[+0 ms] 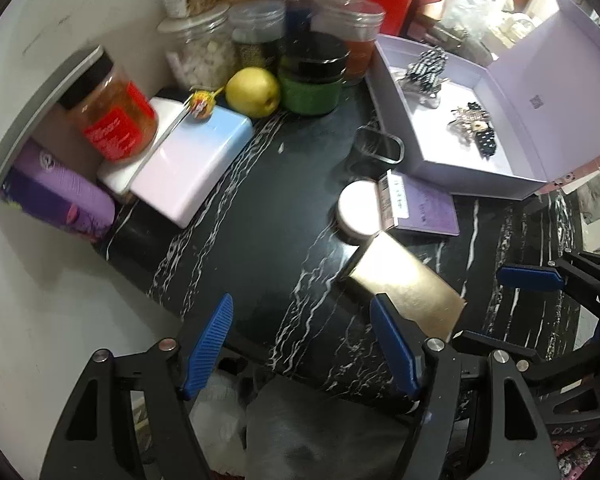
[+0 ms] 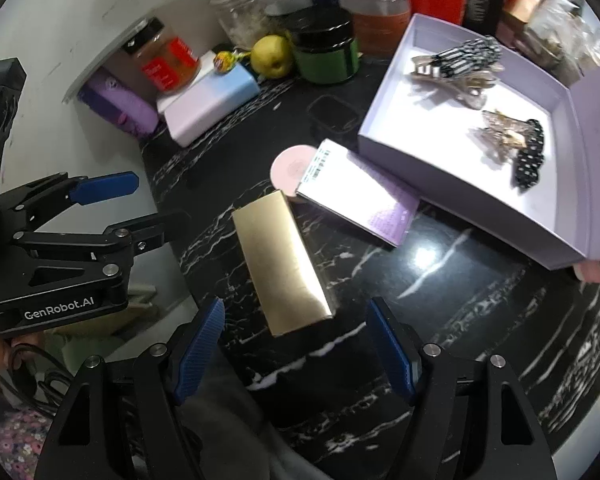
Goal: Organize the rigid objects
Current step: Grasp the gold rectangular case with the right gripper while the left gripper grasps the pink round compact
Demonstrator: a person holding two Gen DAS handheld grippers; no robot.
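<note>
A gold box (image 1: 404,284) (image 2: 284,264) lies on the black marble counter (image 1: 260,240) (image 2: 440,320). Behind it a flat purple box (image 1: 420,206) (image 2: 360,192) leans on a round pale jar (image 1: 358,208) (image 2: 290,168). An open lilac box (image 1: 440,160) (image 2: 460,208) holds hair clips (image 1: 470,124) (image 2: 456,64). My left gripper (image 1: 302,344) (image 2: 140,206) hangs open and empty over bare counter, left of the gold box. My right gripper (image 2: 296,350) (image 1: 512,308) is open and empty, with the gold box's near end just ahead of its fingers.
A small clear tub (image 1: 378,148) stands by the lilac box. Along the back are a yellow fruit (image 1: 253,92), a green jar (image 1: 312,84), a pastel case (image 1: 192,160) with a lollipop (image 1: 199,104), an amber jar (image 1: 112,112), a purple packet (image 1: 60,196) and several tall jars. A white wall is at the left.
</note>
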